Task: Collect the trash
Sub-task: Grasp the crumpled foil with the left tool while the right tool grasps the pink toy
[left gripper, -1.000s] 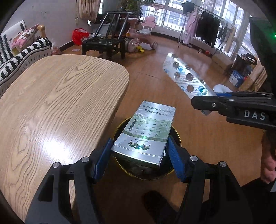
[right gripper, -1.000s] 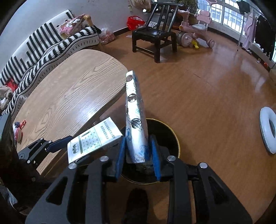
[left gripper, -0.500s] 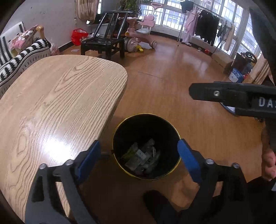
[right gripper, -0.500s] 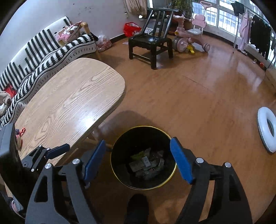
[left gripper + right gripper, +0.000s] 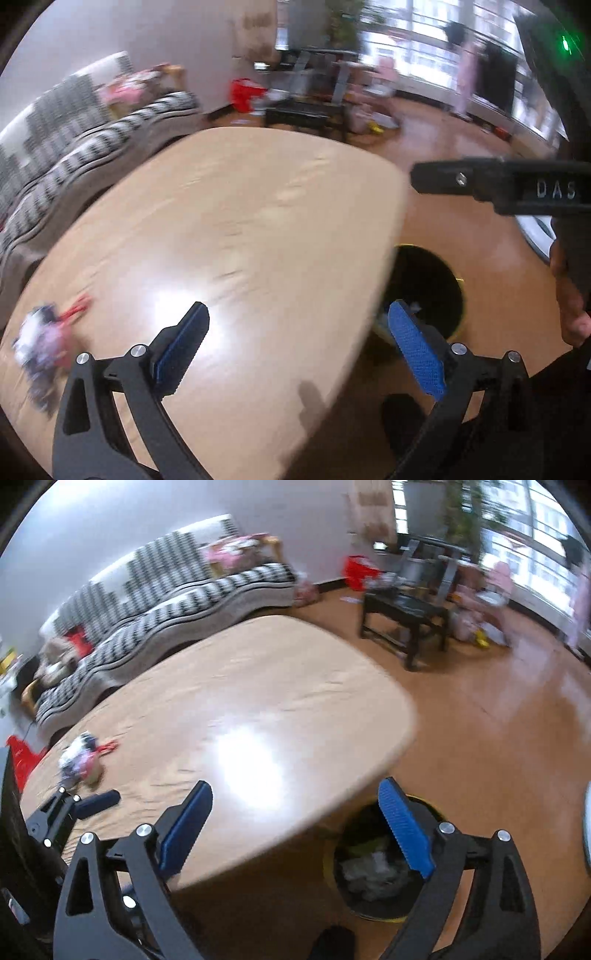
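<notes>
The left hand-held gripper (image 5: 298, 343) stood wide and empty over the desk (image 5: 229, 221). The right hand-held gripper (image 5: 295, 825), marked "DAS", was opening, nothing between its jaws. Trash (image 5: 373, 871) lay in the bin (image 5: 369, 912) beside the desk; a blurred wrapper (image 5: 79, 762) sat on it.

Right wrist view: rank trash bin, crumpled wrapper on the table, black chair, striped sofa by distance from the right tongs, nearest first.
1. Trash bin: on the floor just under the right tongs, lower right; these are empty, jaws opening.
2. Crumpled wrapper: on the table's left part.
3. Black chair and striped sofa: chair upper right, sofa upper left by the wall; too close to call.
</notes>
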